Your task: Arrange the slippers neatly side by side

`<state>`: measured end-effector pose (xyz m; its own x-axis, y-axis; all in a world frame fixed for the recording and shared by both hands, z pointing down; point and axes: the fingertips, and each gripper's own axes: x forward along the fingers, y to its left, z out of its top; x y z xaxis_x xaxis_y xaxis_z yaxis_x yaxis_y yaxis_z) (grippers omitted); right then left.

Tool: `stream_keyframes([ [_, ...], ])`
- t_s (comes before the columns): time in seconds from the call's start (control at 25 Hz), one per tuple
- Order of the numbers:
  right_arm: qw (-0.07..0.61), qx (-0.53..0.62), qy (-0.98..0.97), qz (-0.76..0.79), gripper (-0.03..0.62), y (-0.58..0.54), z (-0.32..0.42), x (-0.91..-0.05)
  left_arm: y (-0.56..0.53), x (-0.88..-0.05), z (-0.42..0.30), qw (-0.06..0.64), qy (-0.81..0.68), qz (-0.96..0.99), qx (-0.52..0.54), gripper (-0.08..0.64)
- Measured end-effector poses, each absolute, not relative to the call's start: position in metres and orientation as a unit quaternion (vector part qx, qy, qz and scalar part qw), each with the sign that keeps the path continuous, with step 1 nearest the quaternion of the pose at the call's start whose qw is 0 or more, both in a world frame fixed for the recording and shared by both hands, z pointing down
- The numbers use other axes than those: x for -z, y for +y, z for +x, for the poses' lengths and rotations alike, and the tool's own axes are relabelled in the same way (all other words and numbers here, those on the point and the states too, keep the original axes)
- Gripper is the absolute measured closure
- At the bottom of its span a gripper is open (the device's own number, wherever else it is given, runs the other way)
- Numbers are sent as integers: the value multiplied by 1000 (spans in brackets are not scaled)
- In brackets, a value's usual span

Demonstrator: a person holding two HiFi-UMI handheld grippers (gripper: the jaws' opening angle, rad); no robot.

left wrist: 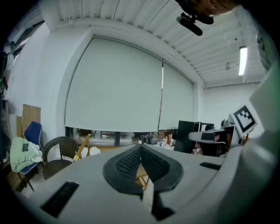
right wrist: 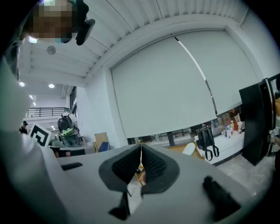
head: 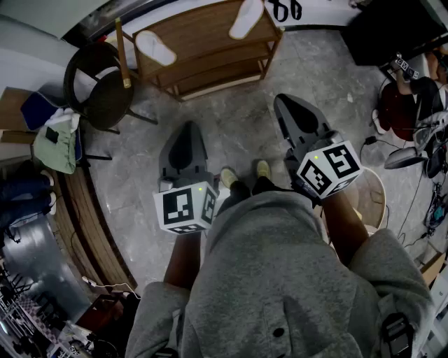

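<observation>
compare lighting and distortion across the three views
Head view: dim, bluish, bent at the edges, white slippers bright on the wooden shelf. Left gripper view: fisheye with black corners, ceiling lamp glaring, near fingers soft. Right gripper view: same fisheye, pale blind evenly lit, fingers soft too.

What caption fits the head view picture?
Left gripper and right gripper, shut and empty, face a wooden rack holding two separated white slippers.

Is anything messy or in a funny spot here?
Yes. On the wooden rack, the left slipper and the right slipper lie far apart near opposite ends. They are tilted different ways, not neatly side by side.
</observation>
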<state>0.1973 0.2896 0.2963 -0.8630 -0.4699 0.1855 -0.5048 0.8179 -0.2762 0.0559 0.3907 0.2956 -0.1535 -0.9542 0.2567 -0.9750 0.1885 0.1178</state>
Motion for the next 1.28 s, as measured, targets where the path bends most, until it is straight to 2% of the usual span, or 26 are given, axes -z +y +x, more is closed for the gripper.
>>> stream_keyframes([
  [0.28, 43, -172, -951, 253, 566, 303, 186, -292, 407, -292, 47, 133, -758, 637, -48, 546],
  [0.88, 48, -123, -966, 223, 568, 354, 135, -285, 443, -287, 3, 131, -756, 641, -31, 546],
  [1.28, 37, -124, -964, 233, 568, 356, 130, -283, 447, -292, -5, 128, -746, 653, -26, 546],
])
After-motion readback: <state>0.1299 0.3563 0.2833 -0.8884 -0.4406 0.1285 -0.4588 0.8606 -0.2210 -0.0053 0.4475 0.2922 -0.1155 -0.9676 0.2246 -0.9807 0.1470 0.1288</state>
